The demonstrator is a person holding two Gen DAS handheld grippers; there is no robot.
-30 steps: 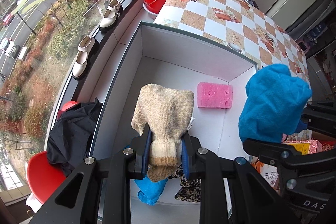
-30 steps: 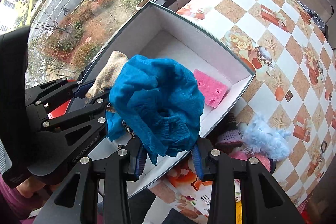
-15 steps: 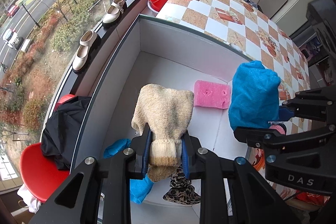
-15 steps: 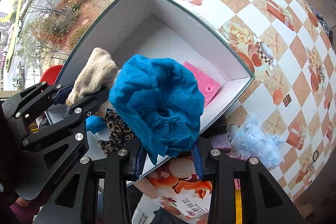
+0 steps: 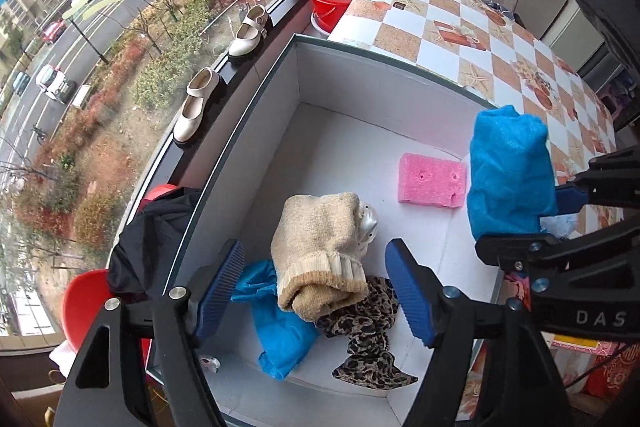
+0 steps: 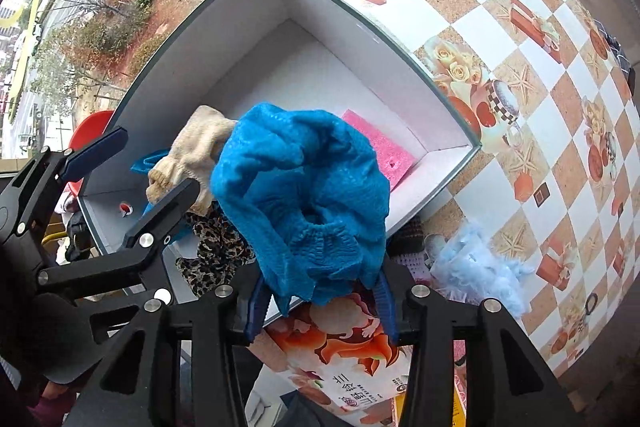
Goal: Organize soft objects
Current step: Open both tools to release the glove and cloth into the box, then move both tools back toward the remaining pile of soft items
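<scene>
Both wrist views above, angled down, near (sharing white box (image 5: 360, 95) (image 6: 360, 39))

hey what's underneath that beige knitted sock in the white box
The beige sock lies on a leopard-print cloth and a blue cloth, with a small white object peeking out behind it. Whatever else it covers cannot be seen.

My crumpled blue fabric cover (image 6: 304, 195) hides most of the flat pink foam sponge (image 6: 386, 153) and my right tong's fingertips.
</scene>
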